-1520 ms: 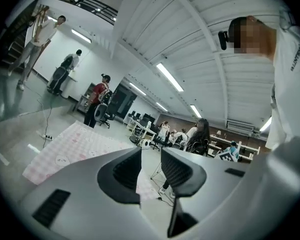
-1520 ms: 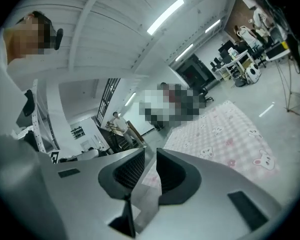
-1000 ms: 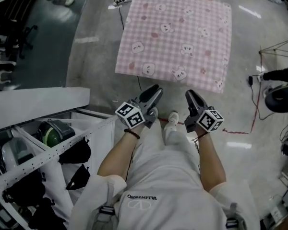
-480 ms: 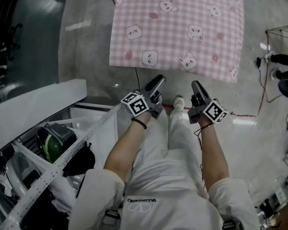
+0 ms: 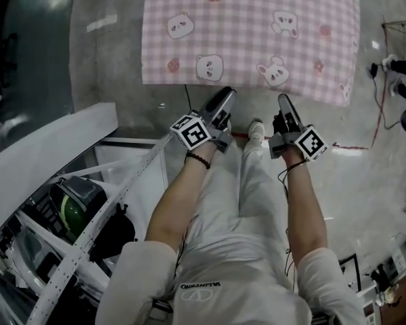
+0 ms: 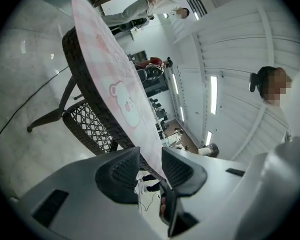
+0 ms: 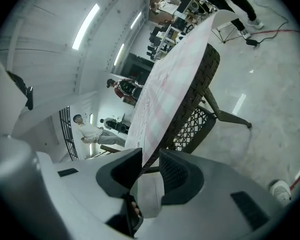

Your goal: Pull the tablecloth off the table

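Note:
A pink checked tablecloth (image 5: 250, 26) with bear prints covers a dark wicker table (image 6: 82, 79). In the head view both grippers reach its near edge: my left gripper (image 5: 223, 101) below the left part, my right gripper (image 5: 284, 105) below the right part. In the left gripper view the cloth (image 6: 120, 94) runs down into the gap of the left gripper (image 6: 151, 160), whose jaws stand apart. In the right gripper view the cloth edge (image 7: 175, 69) likewise enters the open right gripper (image 7: 150, 160). The wicker rim (image 7: 202, 81) and a table leg (image 7: 230, 116) show under the cloth.
A white metal shelf rack (image 5: 68, 181) stands close at my left, with a green round object (image 5: 71, 205) inside. Cables (image 5: 379, 114) lie on the concrete floor at the right. My own legs and a shoe (image 5: 256, 131) are below the grippers. People (image 6: 140, 9) stand far off.
The table has come closer in the head view. Both grippers, which earlier looked across the room with nothing between their jaws, now sit at the table's edge with the cloth hem in their gaps.

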The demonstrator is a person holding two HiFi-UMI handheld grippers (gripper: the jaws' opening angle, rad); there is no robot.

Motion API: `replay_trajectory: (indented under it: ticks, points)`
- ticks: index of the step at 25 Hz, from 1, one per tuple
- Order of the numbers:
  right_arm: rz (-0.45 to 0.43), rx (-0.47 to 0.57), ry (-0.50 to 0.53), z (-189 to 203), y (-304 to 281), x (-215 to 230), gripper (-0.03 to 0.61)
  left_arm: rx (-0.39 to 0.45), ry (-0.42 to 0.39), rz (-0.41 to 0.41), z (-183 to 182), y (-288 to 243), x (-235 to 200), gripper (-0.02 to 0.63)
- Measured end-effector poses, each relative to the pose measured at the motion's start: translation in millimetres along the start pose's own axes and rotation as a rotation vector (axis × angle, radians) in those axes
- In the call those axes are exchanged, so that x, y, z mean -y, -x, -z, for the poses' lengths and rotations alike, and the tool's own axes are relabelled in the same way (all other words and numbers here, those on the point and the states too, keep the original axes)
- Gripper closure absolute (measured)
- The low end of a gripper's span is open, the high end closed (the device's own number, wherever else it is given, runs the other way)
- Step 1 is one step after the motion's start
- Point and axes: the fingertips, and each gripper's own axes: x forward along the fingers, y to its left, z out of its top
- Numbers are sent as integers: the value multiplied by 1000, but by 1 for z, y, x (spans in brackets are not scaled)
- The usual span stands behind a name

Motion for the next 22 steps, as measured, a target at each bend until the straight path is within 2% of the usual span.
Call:
replay_trajectory:
  ticks: [7, 11, 18, 22]
  points:
    - [-44, 77, -61, -6, -12, 4, 443, 18, 38, 28, 0, -6, -10, 492]
    - [-27, 87, -80, -2, -11, 15, 446, 24, 57, 33, 2, -4, -22, 483]
    - [-55, 137, -99, -10, -12, 18, 448, 105, 95, 86, -15, -9, -23, 483]
    - [-102, 159, -104, -18, -16, 7, 468, 135, 125, 120, -20, -13, -16, 532]
